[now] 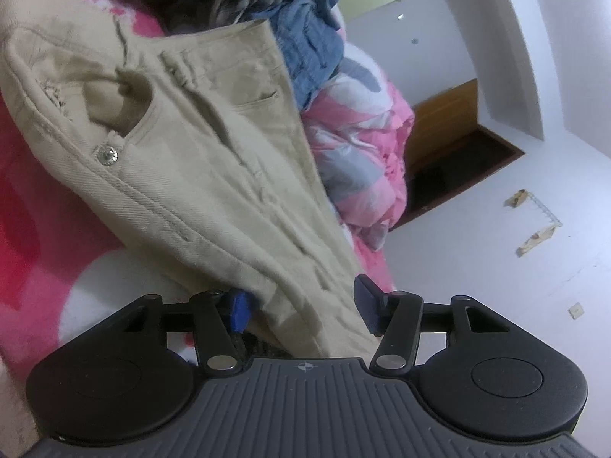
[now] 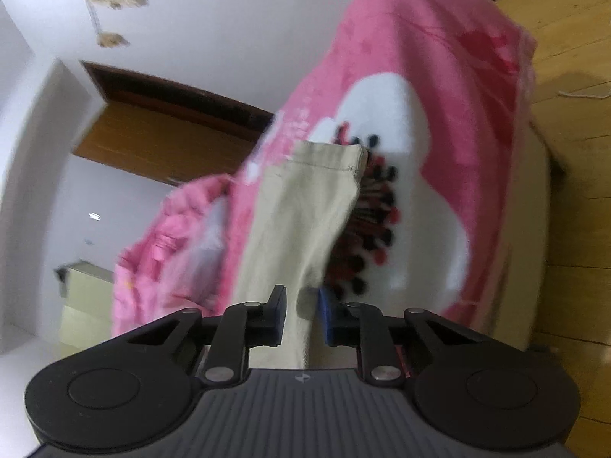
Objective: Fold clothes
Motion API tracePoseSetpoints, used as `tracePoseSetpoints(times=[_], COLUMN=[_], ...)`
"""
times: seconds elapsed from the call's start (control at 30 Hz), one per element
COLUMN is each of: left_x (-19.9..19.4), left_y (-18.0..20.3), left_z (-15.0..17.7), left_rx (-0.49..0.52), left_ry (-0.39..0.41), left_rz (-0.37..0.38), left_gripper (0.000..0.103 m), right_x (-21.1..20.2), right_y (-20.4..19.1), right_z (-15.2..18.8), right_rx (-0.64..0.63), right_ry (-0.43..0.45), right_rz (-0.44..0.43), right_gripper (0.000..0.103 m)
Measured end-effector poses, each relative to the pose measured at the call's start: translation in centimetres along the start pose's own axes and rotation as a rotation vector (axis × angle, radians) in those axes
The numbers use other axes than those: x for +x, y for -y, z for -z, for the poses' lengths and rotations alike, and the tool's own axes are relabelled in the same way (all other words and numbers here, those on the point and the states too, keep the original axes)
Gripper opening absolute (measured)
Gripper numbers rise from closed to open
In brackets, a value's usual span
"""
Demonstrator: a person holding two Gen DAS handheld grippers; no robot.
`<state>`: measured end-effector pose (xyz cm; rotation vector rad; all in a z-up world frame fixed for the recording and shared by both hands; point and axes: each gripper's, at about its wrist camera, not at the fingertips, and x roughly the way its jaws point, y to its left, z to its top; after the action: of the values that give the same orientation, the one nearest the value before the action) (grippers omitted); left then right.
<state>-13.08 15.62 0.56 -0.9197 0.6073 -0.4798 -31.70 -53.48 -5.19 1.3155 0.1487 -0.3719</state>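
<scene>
My beige trousers [image 1: 198, 145] lie on the pink blanket [image 1: 34, 221], folded lengthwise as far as I can tell, the waist and its metal button [image 1: 108, 155] toward 10 o'clock in the left view and the hem [image 2: 324, 156] at 12 o'clock in the right view.

My left gripper [image 1: 301, 311] stands with its jaws apart, straddling the leg fabric without pinching it. My right gripper [image 2: 301, 313] has its jaws drawn close on either side of a raised ridge of the leg; whether they truly bite the cloth I cannot tell.

The risk I see: only the right side may be holding, so any lift would drag the trousers askew and spoil the lengthwise fold. A thin pinch could catch only the top layer. The heap of clothes [image 1: 305, 42] at 12 o'clock and the crumpled quilt [image 1: 355, 152] at 3 o'clock crowd the folding space.
</scene>
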Motion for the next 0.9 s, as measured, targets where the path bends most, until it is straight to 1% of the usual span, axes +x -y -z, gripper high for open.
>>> tracePoseSetpoints(times=[0.07,0.13,0.23,0.27,0.33,0.37,0.43,0.53,0.63,0.73,0.8,0.83,0.9], left_x=[0.2,0.4,0.6,0.5,0.4,0.4,0.2,0.1,-0.1,-0.3,-0.8,-1.1,-1.8], left_y=[-0.1,-0.2,-0.1,0.0,0.1,0.1,0.3,0.4,0.6,0.8,1.4,1.8,2.3], left_z=[0.1,0.1,0.0,-0.2,-0.6,-0.9,-1.3,-2.0,-2.7,-3.4,-4.1,-4.4,-4.6], left_rx=[-0.001,0.001,0.007,0.001,-0.018,-0.027,-0.045,-0.073,-0.1,-0.128,-0.126,-0.12,-0.107], left_ry=[-0.014,-0.024,-0.027,-0.022,-0.01,-0.004,0.008,0.026,0.044,0.062,0.098,0.116,0.138], left_rz=[-0.018,-0.028,-0.04,-0.037,-0.026,-0.021,-0.01,0.006,0.022,0.038,0.069,0.083,0.104], left_gripper=[0.058,0.059,0.058,0.056,0.049,0.047,0.033,0.022,0.013,0.01,0.01,0.01,0.01], right_x=[0.0,0.6,2.1,2.4,2.7,2.7,2.8,3.7,6.5,9.0,9.6,9.3,7.5], right_y=[0.2,0.3,0.9,1.1,1.0,0.6,-0.7,-4.1,-9.0,-15.0,-20.1,-22.0,-24.9], right_z=[-0.1,-0.3,-0.5,-0.6,-0.7,-0.8,-1.1,-1.6,-2.0,-2.3,-2.3,-2.3,-2.3], right_rx=[0.011,0.012,0.041,0.054,0.06,0.044,0.016,-0.059,-0.103,-0.14,-0.194,-0.223,-0.292], right_ry=[0.012,0.0,-0.046,-0.055,-0.063,-0.057,-0.044,-0.041,-0.073,-0.101,-0.103,-0.097,-0.071], right_rz=[-0.054,-0.032,0.058,0.061,0.06,0.054,0.015,-0.025,-0.085,-0.177,-0.278,-0.318,-0.401], right_gripper=[0.02,0.02,0.02,0.02,0.019,0.013,0.011,0.008,0.007,0.007,0.006,0.006,0.006])
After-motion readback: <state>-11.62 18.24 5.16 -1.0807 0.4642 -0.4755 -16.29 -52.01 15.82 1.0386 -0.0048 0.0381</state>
